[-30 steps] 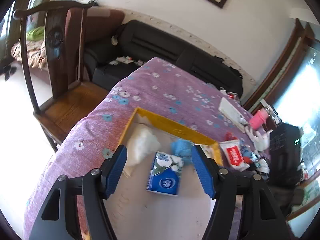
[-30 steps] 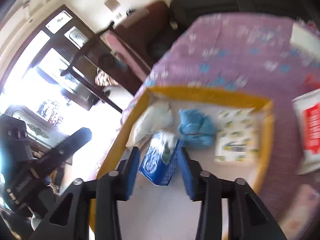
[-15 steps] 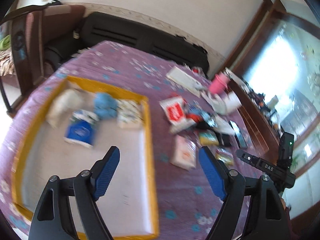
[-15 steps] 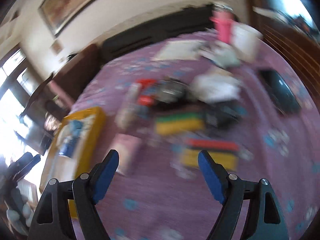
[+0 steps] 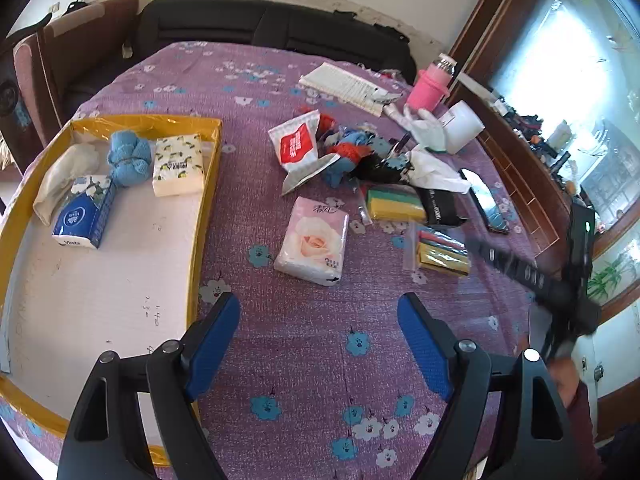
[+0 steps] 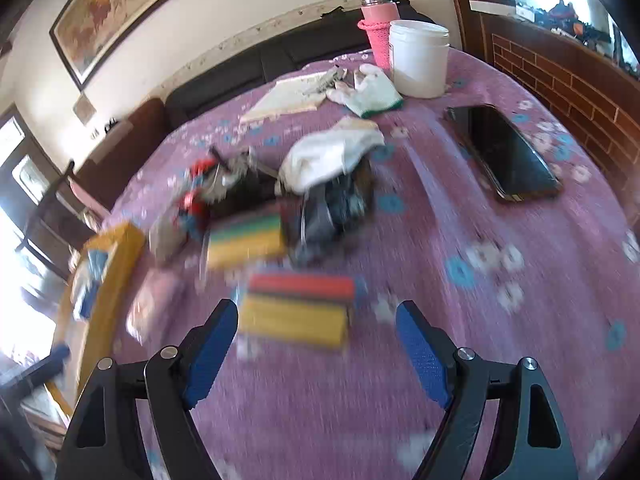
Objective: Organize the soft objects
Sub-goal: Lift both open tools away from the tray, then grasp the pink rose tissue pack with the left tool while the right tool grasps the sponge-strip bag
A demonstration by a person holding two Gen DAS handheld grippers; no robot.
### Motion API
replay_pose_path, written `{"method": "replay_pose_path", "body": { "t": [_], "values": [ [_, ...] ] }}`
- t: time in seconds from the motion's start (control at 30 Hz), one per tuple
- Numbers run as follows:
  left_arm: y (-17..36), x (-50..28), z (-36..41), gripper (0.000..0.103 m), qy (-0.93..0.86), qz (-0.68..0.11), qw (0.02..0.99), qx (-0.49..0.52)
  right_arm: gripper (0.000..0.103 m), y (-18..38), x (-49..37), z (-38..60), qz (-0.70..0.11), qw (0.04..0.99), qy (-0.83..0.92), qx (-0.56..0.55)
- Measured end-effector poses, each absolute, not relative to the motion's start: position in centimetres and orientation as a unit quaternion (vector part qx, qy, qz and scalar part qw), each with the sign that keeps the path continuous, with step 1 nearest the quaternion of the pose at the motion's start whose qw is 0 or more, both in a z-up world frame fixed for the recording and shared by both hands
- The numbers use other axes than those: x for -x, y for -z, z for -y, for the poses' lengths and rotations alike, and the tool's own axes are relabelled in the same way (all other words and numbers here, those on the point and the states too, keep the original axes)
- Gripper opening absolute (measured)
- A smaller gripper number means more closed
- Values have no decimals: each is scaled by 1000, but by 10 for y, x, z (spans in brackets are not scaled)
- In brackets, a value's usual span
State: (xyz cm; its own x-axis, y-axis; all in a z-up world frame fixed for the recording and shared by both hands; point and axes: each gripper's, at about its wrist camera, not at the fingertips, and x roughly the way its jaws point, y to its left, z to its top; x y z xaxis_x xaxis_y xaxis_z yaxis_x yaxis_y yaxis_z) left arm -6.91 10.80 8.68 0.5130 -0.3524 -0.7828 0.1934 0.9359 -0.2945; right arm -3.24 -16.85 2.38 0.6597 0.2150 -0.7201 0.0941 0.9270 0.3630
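A yellow-rimmed tray on the purple cloth holds a white cloth, a blue tissue pack, a blue towel ball and a lemon-print tissue pack. A pink rose tissue pack lies right of the tray, ahead of my open, empty left gripper. My right gripper is open and empty just before a bagged yellow-red sponge; it also shows in the left wrist view. A yellow-green sponge and a white sock lie beyond.
A pile of small items, a red-white packet, a white glove, a black phone, a white tub, a pink bottle and a notebook lie on the table. A wooden cabinet stands at right.
Both grippers have swung right, away from the tray toward the clutter. The right gripper, earlier astride the blue tissue pack in the tray, has left it there and now faces the sponges.
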Motion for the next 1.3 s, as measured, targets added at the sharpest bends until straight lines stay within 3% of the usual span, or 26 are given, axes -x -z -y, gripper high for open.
{"method": "replay_pose_path", "body": {
  "t": [0.17,0.33,0.53,0.77,0.8,0.87,0.93,1.3],
  "values": [
    [-86,63,-107,81,147,-474,864,79,85,-6,-9,167,-445,863,-76,-229],
    [-79,50,-110,81,132,-481,864,70,85,0,8,140,-501,804,-207,-245],
    [-65,27,-87,81,140,-494,857,36,85,-17,20,118,-476,862,-138,-102],
    [-51,3,-61,80,135,-499,856,-25,85,-9,6,75,-464,874,-142,-22],
    [-48,0,-59,80,135,-501,854,-32,80,-7,3,73,-464,874,-142,-21],
    [-42,-6,-55,80,131,-506,852,-42,59,-3,3,75,-471,870,-145,-22],
    [-36,-12,-52,80,129,-510,849,-49,51,-4,6,80,-473,870,-135,-22],
    [-16,-25,-41,81,107,-505,853,-80,51,-5,33,125,-477,874,-78,-49]
  ]
}}
